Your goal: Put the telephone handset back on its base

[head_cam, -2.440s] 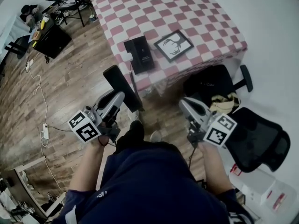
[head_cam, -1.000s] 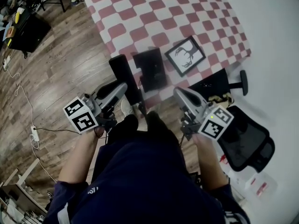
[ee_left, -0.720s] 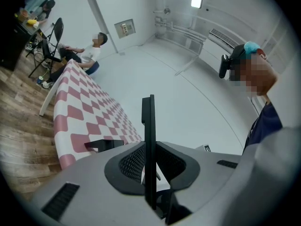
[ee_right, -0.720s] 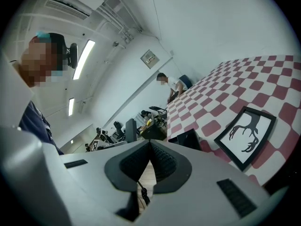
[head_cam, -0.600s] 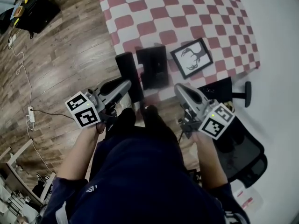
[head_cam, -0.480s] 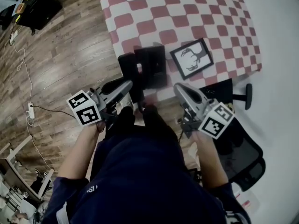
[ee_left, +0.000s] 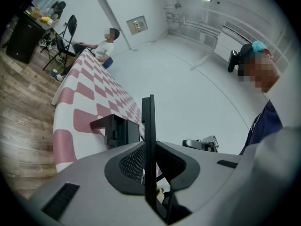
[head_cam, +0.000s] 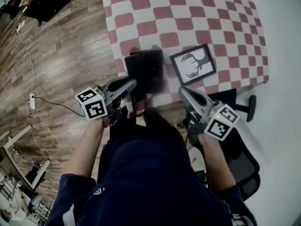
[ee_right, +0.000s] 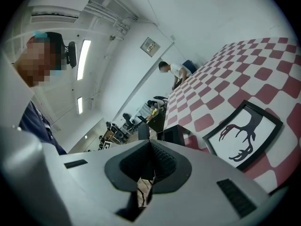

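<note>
While person stood at surface edge, left tongs [ee_left: 149, 160] gripped black handset [ee_left: 148, 126], held edge-on between pads. Right tongs [ee_right: 149, 150] closed, nothing between. Beyond, base [head_cam: 154, 72] sat near front edge of checkered surface [head_cam: 188, 13], handset close by its left side. Framed antler picture [head_cam: 193, 64] lay right of base.

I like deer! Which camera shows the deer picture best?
The right gripper view: the deer picture lies close and big on the checked cloth, antlers clear. In the head view the deer picture is whole, seen from above, but small. The left gripper view doesn't show it.
</note>
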`<state>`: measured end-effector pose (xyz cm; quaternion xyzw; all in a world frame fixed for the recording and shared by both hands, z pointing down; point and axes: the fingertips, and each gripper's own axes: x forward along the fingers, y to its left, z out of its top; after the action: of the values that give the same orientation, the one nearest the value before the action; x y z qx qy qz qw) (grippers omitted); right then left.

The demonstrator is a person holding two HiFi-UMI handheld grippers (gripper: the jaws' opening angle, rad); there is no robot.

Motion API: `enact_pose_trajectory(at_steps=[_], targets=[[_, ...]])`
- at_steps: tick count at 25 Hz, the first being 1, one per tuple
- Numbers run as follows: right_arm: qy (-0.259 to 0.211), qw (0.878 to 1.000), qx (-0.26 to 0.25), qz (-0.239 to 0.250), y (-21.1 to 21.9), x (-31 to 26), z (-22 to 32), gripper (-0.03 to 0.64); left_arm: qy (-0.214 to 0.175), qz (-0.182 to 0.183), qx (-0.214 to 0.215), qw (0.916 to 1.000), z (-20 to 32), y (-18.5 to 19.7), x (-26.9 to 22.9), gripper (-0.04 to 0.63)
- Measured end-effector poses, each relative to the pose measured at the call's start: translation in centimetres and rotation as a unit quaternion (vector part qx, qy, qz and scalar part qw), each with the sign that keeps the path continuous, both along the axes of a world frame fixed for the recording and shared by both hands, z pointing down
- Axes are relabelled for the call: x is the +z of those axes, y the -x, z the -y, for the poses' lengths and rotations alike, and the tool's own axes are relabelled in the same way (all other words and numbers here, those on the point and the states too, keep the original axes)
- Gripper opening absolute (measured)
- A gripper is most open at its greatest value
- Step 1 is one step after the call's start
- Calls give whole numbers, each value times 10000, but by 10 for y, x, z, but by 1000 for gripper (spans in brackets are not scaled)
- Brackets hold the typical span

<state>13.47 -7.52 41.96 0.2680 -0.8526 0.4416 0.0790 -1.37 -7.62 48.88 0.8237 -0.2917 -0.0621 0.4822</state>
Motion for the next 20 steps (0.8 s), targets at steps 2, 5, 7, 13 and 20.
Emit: enact_pose_trajectory(at_steps=[2, 5, 7, 13, 20], targets=[[42, 10000, -52, 7, -3, 4, 3, 17, 61, 43, -23, 10000, 1, -2, 9, 89], [118, 9999, -115, 5, -6, 10, 3, 17, 159, 158, 16, 9997, 0, -5, 23, 89], [177, 9997, -146, -6, -8, 15, 2, 17, 209, 235, 53, 9995, -1, -7, 31, 89], [266, 9995, -148, -34, -12, 22, 2, 17, 212, 363, 142, 9990, 3, -6, 45, 91], [323, 9993, -152, -61, -8, 25, 2, 17, 319, 357, 193, 9987, 8, -6, 53, 91]])
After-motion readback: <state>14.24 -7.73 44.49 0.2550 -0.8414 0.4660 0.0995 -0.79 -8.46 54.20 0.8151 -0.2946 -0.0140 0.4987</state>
